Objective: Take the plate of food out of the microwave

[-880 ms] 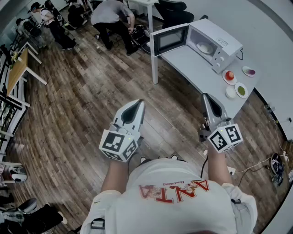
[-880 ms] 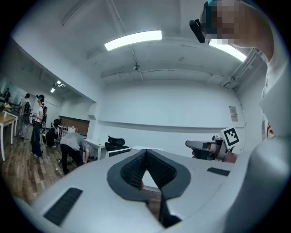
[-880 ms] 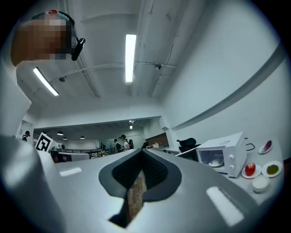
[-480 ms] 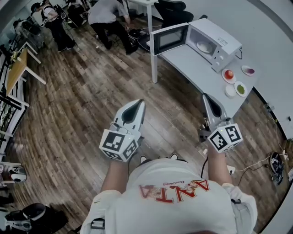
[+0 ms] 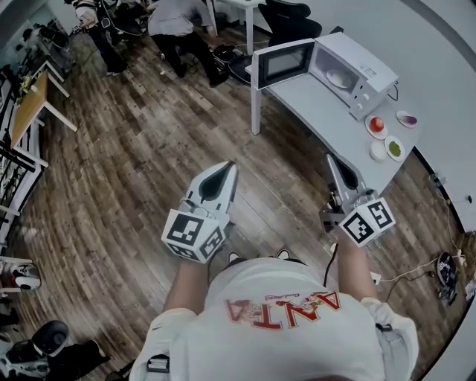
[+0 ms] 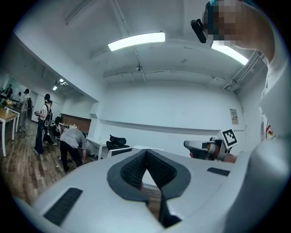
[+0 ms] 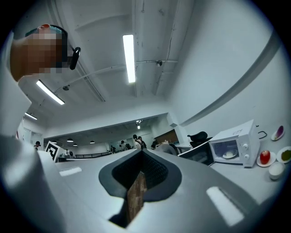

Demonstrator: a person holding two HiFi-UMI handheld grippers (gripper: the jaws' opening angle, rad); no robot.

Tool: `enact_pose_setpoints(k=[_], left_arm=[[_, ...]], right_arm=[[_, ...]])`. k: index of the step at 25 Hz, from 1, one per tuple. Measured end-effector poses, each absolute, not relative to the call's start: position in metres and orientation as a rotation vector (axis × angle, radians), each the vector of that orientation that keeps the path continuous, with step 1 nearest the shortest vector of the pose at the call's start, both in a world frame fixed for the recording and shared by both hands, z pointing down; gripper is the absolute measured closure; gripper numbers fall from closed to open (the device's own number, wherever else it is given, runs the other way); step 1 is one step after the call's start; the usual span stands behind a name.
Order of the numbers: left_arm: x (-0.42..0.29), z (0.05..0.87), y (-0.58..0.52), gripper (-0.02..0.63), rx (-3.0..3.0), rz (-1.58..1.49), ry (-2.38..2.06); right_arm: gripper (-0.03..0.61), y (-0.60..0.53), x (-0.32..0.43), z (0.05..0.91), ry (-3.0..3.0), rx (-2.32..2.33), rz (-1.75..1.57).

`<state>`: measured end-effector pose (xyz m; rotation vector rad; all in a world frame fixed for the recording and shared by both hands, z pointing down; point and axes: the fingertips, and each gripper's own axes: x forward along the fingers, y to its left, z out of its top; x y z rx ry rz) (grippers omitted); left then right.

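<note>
A white microwave [image 5: 349, 65] stands on a white table [image 5: 316, 111] at the upper right, its door [image 5: 282, 63] swung open to the left. Inside it lies a pale plate of food [image 5: 346, 78]. Both grippers hover over the wooden floor, well short of the table. My left gripper [image 5: 224, 172] is shut and holds nothing, and its pads meet in the left gripper view [image 6: 146, 153]. My right gripper [image 5: 332, 160] is also shut and empty. The right gripper view [image 7: 140, 155] shows the microwave [image 7: 234, 144] and the plate [image 7: 229, 154] far off to the right.
To the right of the microwave, the table carries a plate with red food [image 5: 375, 125], a purple dish [image 5: 407, 117], a green-filled dish [image 5: 394, 149] and a white cup [image 5: 378, 151]. People [image 5: 175, 22] stand and bend at the back. A black office chair [image 5: 286, 15] is behind the table.
Both grippers stay shut in about the same place. The microwave and table sit slightly further right in the head view. The people at the back have shifted.
</note>
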<state>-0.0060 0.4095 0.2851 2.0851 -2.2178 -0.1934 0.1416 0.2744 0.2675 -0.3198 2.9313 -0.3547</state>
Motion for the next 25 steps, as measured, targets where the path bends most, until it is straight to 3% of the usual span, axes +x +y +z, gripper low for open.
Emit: enact_pose_setpoints(k=[14,25], left_arm=[[-0.062,0.306,0.455,0.604,2.122,-0.188,-2.135],[-0.078,0.326,0.43,0.604,2.154,-0.197,-2.05]], right_arm=[[0.575,0.327,0.084,0.286,2.948,-0.387,-0.408],[0.575,0.31,0.073,0.303,2.975,-0.494,-0.435]])
